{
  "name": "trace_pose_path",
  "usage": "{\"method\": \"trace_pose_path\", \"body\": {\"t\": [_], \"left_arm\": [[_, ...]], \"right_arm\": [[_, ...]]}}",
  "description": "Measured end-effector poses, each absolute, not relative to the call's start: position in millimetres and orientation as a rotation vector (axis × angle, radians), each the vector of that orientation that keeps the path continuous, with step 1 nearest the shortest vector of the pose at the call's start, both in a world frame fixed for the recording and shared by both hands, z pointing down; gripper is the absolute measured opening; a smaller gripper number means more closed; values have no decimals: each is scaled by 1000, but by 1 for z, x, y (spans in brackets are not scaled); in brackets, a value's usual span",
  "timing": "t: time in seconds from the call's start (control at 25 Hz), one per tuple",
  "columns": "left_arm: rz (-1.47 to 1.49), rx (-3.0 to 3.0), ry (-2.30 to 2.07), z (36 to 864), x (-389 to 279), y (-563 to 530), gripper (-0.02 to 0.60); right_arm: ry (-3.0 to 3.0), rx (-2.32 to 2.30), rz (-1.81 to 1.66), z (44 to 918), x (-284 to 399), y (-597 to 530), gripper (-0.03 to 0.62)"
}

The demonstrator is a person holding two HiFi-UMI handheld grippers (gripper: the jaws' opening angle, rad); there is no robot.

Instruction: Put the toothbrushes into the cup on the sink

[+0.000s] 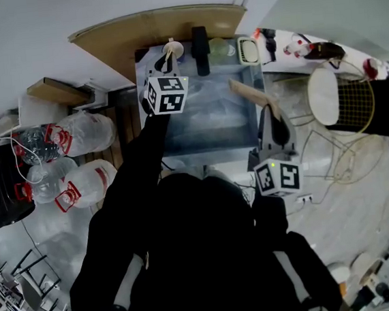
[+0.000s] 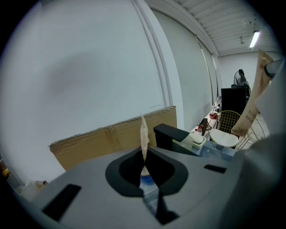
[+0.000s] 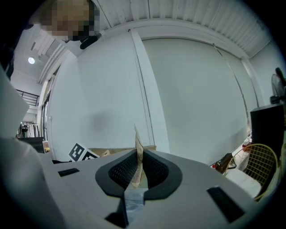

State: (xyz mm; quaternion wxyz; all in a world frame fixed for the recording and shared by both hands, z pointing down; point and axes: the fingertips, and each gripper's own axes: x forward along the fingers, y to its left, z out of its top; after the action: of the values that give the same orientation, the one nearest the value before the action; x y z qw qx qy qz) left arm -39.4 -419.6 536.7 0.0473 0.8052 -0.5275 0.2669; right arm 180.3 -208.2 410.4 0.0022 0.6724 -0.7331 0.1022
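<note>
A steel sink [image 1: 209, 133] lies in front of me, with a black faucet [image 1: 201, 48] at its back rim. To the faucet's left stands a small white cup [image 1: 176, 48]. My left gripper [image 1: 165, 64] hangs just in front of the cup, shut on a paper-wrapped toothbrush [image 2: 144, 132] that sticks up between its jaws. Over the sink's right edge, my right gripper [image 1: 271, 122] is shut on a second paper-wrapped toothbrush [image 1: 250, 93], which points toward the sink's back. The right gripper view shows that wrapper [image 3: 138, 154] pinched between the jaws.
A soap dish [image 1: 248, 50] and small bottles sit on the back rim right of the faucet. Brown cardboard [image 1: 155, 29] leans on the wall behind. Large water jugs [image 1: 76, 132] stand at the left, and a wire basket [image 1: 353, 102] at the right.
</note>
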Motion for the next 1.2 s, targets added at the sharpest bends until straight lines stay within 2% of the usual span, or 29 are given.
{"method": "trace_pose_path", "body": {"t": [0.72,0.92,1.2], "left_arm": [[933,2437,-1493,574,-24,-425,6],[888,2455,-1419,572,-16,-414,105],[807,2466,-1447,551,-25,-391,112]], "right_arm": [[-2257,2134,342,412,193,-198,35],[-2276,2130,361,412,193,-198,35],[-2306,2111,342,408,185,-197,35]]}}
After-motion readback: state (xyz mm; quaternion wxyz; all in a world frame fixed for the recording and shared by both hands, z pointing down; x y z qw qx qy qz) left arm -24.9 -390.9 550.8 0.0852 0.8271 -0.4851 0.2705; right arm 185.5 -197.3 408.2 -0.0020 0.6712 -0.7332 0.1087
